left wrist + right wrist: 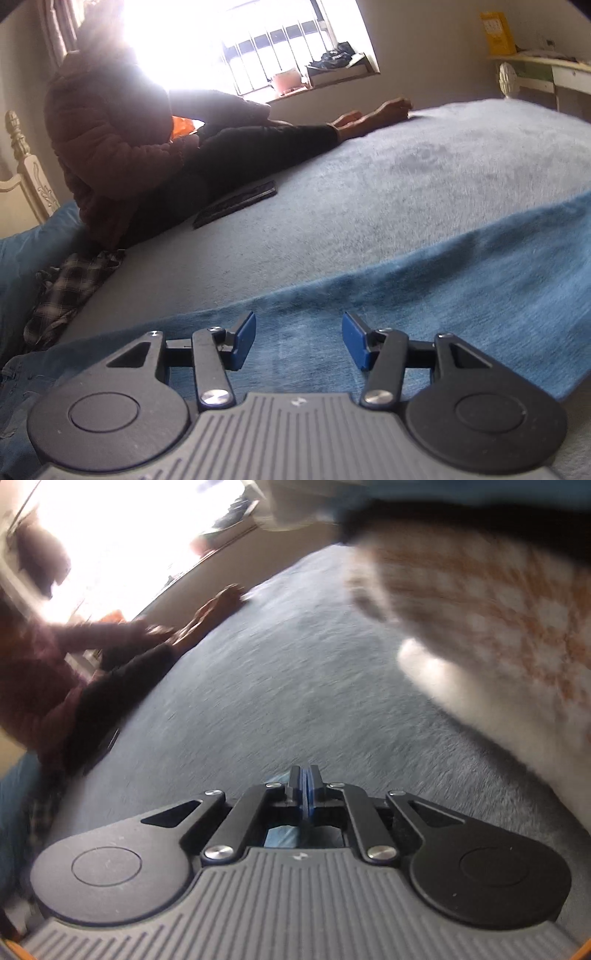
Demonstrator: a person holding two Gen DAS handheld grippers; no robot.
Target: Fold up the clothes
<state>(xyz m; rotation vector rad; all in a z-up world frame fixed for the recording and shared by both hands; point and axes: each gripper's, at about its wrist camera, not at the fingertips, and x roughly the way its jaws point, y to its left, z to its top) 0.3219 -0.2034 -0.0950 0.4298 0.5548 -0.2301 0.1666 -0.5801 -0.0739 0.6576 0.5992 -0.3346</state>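
Left gripper [299,341] stands open over blue jeans [461,280], which lie across the grey bed [369,177] from 3 to 8 o'clock. Right gripper [303,775] is closed on a blue fold [280,836] of cloth; plaid shirt [70,288] at 9

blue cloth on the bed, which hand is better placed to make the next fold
Probably the right. The right gripper is shut, seemingly on a bit of the blue cloth, so it can carry that across. The left gripper hangs open above it, holding nothing.
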